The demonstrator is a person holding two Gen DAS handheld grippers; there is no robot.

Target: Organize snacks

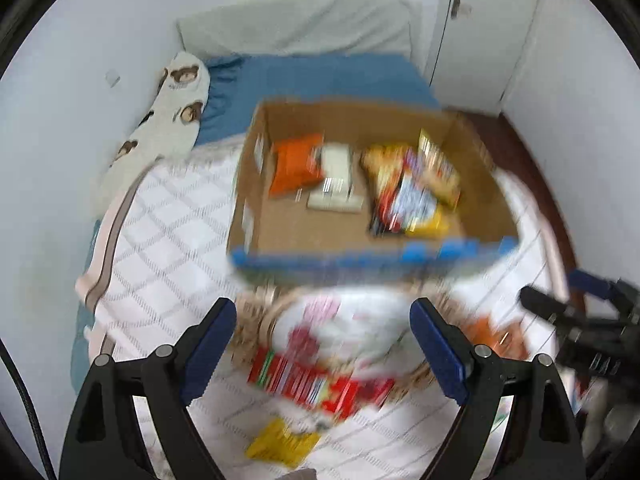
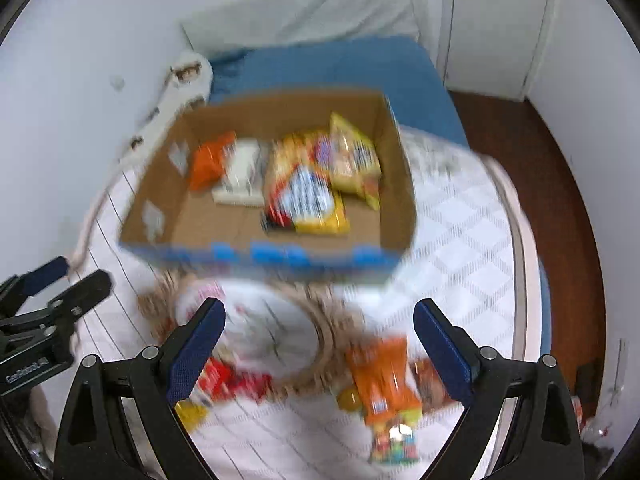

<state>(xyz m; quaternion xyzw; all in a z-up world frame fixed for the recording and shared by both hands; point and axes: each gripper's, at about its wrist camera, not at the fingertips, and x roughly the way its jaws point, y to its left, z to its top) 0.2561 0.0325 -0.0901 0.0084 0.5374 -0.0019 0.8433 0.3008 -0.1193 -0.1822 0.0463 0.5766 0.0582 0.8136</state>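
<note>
A cardboard box (image 1: 492, 184) with a blue front edge sits on the bed and holds an orange packet (image 1: 296, 164), a white packet (image 1: 336, 176) and yellow packets (image 1: 416, 184). It also shows in the right wrist view (image 2: 400, 184). My left gripper (image 1: 323, 344) is open and empty above a red packet (image 1: 316, 384) and a round woven mat (image 1: 352, 320). A yellow packet (image 1: 280, 444) lies nearer. My right gripper (image 2: 320, 344) is open and empty above an orange packet (image 2: 384, 384). Both views are blurred.
The bed has a white quilted cover (image 2: 456, 232), a blue sheet (image 1: 320, 76) and a bear-print pillow (image 1: 168, 120) by the left wall. Brown floor (image 2: 552, 184) and a white door (image 2: 496, 20) lie to the right.
</note>
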